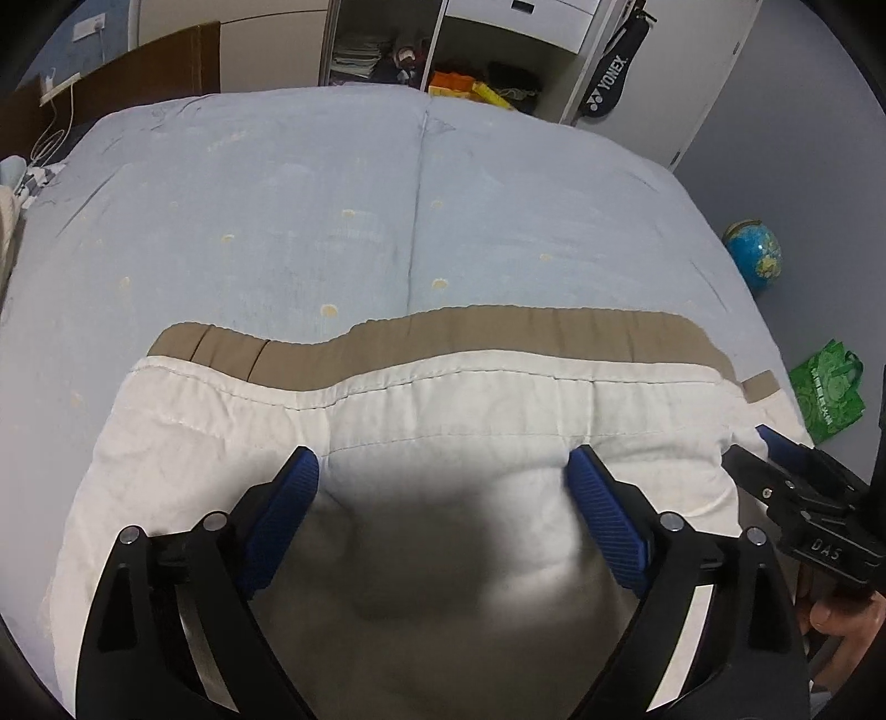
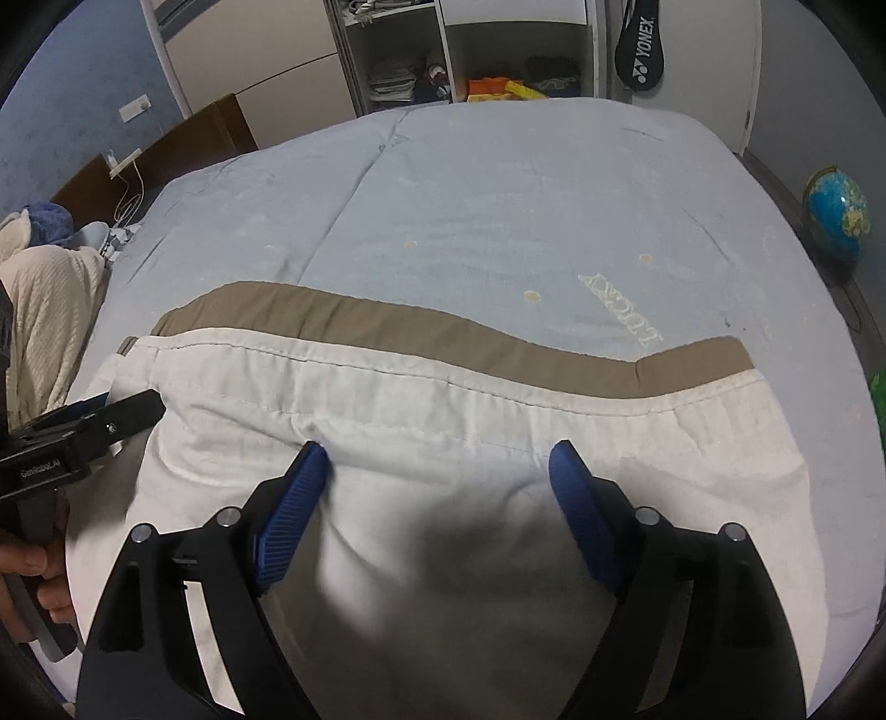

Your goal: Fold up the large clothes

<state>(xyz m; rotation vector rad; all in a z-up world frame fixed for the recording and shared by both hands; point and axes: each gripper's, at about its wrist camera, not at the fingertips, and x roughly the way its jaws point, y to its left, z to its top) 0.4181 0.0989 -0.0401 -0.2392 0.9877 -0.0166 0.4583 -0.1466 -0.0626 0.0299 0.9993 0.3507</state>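
A large garment lies on the light blue bed: a white fabric layer [image 1: 387, 421] folded over a tan layer whose band [image 1: 498, 329] shows along the far edge. It also shows in the right wrist view, white [image 2: 443, 410] over tan [image 2: 387, 321]. My left gripper [image 1: 443, 462] is open, its blue pads spread just above the white fabric, holding nothing. My right gripper [image 2: 434, 457] is open too, over the white fabric. Each gripper shows at the edge of the other's view, the right [image 1: 786, 471] and the left [image 2: 94, 426].
The bed [image 1: 332, 194] fills most of both views. A cream blanket [image 2: 50, 310] lies at its left. A globe [image 2: 836, 216] and a green bag [image 1: 828, 390] sit on the floor at right. Shelves [image 2: 470, 55] and a racket bag [image 2: 639, 44] stand behind.
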